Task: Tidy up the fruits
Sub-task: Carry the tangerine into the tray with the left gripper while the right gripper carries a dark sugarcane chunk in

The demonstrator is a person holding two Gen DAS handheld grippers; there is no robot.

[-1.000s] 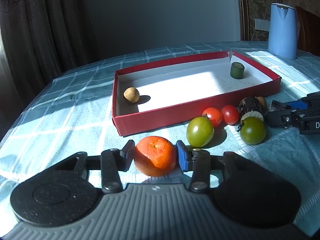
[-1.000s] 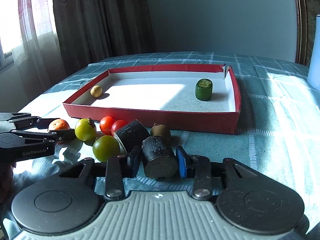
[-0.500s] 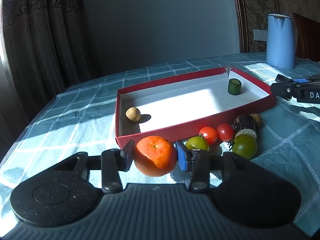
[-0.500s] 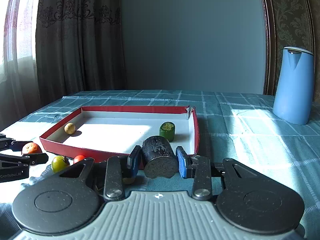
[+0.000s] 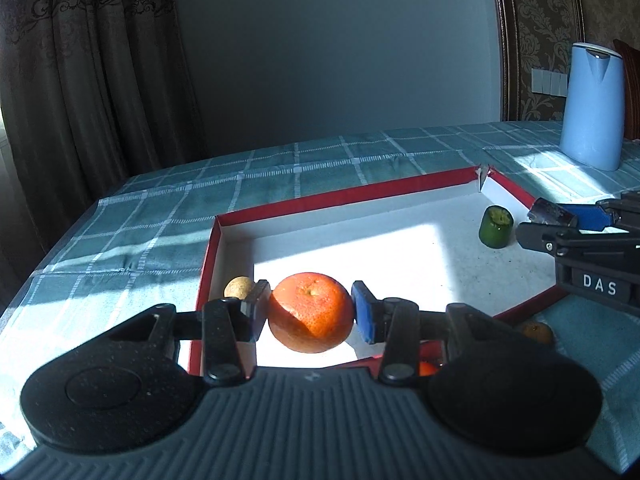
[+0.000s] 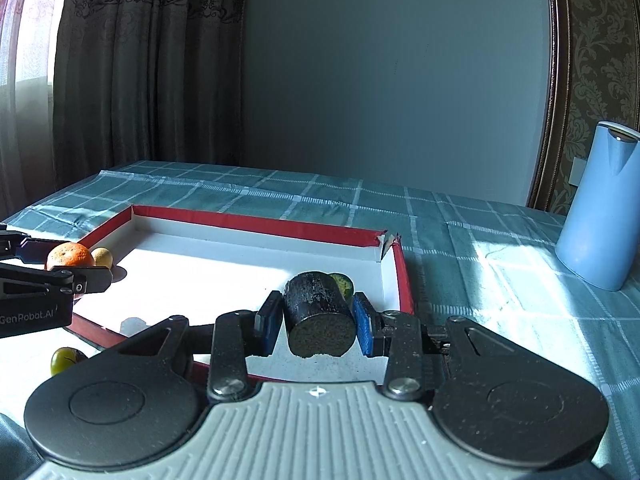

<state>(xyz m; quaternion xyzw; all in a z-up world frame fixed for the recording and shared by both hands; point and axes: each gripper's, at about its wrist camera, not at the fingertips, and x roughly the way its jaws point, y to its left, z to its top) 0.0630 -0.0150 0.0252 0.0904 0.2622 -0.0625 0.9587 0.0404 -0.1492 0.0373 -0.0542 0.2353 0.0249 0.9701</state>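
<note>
The left gripper (image 5: 309, 312) pinches an orange (image 5: 310, 311) between its pads, held over the near left part of the red tray (image 5: 208, 256); a small tan fruit (image 5: 237, 287) lies just behind it by the left wall. The right gripper (image 6: 316, 320) clamps a dark cylinder (image 6: 318, 318) above the tray's right side — a green chunk (image 5: 496, 227) sits beyond it near the far right corner; a green tomato (image 6: 62, 360) lies outside the near wall; a blue jug (image 6: 600, 208) stands far right on the checked cloth (image 6: 480, 240).

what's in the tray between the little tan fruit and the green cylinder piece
Nothing rests there: in the left wrist view, bare white tray floor separates the tan fruit from the green piece. Only the held orange hangs in front.
</note>
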